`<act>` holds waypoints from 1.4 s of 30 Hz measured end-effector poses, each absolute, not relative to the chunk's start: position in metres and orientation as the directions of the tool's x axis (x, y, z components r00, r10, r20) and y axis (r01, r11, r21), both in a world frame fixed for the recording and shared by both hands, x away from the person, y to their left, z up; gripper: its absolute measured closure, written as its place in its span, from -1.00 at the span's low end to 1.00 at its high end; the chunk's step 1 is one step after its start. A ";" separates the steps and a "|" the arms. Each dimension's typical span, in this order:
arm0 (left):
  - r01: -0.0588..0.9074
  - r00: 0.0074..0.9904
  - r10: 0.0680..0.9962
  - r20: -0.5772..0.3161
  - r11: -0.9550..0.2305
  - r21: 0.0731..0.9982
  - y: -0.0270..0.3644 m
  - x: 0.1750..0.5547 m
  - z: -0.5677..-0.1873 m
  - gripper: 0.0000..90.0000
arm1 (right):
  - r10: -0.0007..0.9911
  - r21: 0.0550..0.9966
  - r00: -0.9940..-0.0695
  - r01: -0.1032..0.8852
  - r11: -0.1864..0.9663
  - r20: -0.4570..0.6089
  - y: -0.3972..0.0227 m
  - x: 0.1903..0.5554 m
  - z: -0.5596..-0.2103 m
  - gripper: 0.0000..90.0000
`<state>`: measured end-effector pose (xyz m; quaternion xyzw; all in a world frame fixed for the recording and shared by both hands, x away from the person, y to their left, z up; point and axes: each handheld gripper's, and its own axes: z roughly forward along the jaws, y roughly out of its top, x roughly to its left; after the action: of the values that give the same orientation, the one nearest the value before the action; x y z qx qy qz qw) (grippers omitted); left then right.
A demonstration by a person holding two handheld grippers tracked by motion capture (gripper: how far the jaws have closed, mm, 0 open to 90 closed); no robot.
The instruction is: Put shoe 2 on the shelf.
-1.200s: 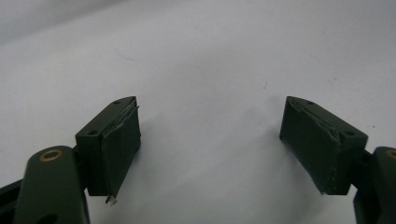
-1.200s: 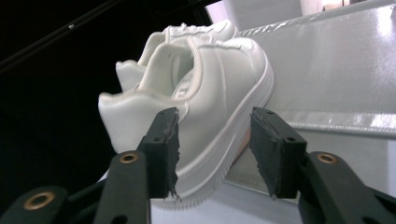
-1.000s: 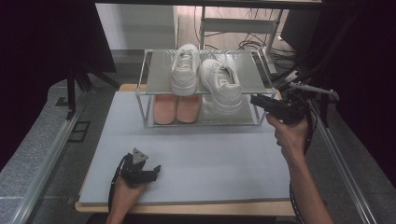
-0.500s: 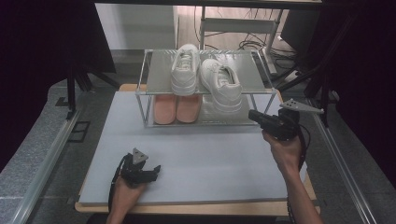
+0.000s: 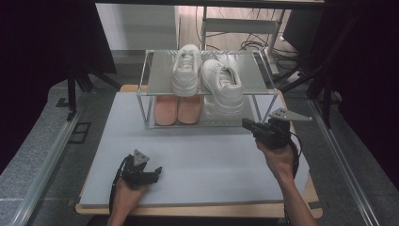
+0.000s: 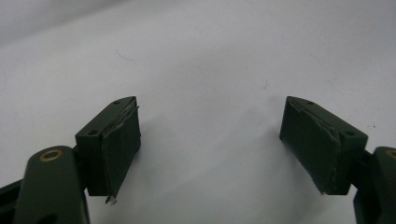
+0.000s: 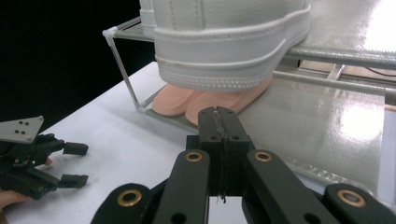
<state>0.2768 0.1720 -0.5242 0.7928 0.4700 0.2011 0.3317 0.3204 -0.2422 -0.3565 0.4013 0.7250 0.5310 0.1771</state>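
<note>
The left claw rests low on the pale surface near its front edge, jaws spread wide with nothing between them. The right claw is clenched on nothing, held just in front of the wire shoe rack at its right end. Two white sneakers sit on the rack's top shelf, and a pair of peach shoes sits on the lower shelf

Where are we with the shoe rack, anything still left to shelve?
Looks done: both white sneakers sit on the rack's top shelf, the pink pair on the lower one. In hand: nothing. The right tool is shut and empty near the rack's front right corner; the left tool rests open on the mat. No loose shoes show on the mat.
</note>
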 end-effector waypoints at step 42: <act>0.610 0.477 0.879 0.005 -0.335 0.718 0.172 0.277 -0.524 -0.55 | 0.758 0.904 -0.625 0.411 0.117 0.186 -0.201 0.361 -0.357 1.00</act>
<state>0.2770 0.1720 -0.5244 0.7920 0.4702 0.2013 0.3335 0.3609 -0.2009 -0.3568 0.4009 0.7293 0.5297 0.1638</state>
